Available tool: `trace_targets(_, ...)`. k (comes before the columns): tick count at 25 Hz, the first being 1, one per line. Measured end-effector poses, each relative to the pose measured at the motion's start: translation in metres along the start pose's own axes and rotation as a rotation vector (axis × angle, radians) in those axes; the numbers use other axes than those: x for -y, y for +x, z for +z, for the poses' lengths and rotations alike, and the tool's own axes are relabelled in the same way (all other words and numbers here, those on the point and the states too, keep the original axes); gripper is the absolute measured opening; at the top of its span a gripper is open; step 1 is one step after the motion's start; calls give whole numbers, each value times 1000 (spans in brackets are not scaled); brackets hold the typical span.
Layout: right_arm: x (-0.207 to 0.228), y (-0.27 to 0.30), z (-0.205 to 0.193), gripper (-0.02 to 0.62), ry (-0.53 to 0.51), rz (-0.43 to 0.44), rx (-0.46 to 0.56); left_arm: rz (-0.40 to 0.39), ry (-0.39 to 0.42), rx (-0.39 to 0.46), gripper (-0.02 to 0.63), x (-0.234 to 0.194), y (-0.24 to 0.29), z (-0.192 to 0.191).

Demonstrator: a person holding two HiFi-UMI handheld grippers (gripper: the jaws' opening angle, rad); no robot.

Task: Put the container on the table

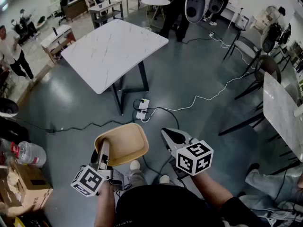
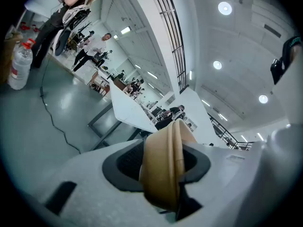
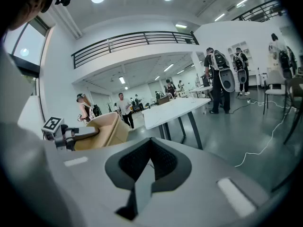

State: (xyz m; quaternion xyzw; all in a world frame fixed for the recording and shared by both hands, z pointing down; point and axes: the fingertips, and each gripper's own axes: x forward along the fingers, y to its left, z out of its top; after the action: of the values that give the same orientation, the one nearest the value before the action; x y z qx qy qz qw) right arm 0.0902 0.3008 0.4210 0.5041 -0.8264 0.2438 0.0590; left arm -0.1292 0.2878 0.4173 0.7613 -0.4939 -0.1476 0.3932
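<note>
The left gripper point(image 1: 102, 150) is clamping the rim of the container point(image 1: 125, 143). The table point(image 1: 113, 51) is standing well ahead of it. The right gripper point(image 1: 168, 136) is hanging closed, empty.

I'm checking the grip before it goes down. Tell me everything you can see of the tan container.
The container is tan, smooth and plastic-looking: a shallow rounded-square tub with a rolled rim. It looks empty. The left gripper is shut on one side wall, one pad inside and one outside. It holds the container in the air above the grey floor, with the opening facing roughly up. The container is well short of the white table, and nothing else touches it.
</note>
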Motion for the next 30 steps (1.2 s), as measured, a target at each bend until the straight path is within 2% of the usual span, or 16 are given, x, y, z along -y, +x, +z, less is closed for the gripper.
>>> trace_targets(5,0,2,3,2,60,20,31,-5,-8,-15,149,-4,5,-2)
trace_targets(17,-3,21,-2,2,70,-17,-1,-37,-7,-62,149,-13,25,8)
trace_targets(24,-4,55,9,2,73,-46,-9,-52,-8,-90,149,-31,50,31)
trace_targets(30,-17,104,20,2,72,-38,-13,-57,1,-97,149,-56,71,65)
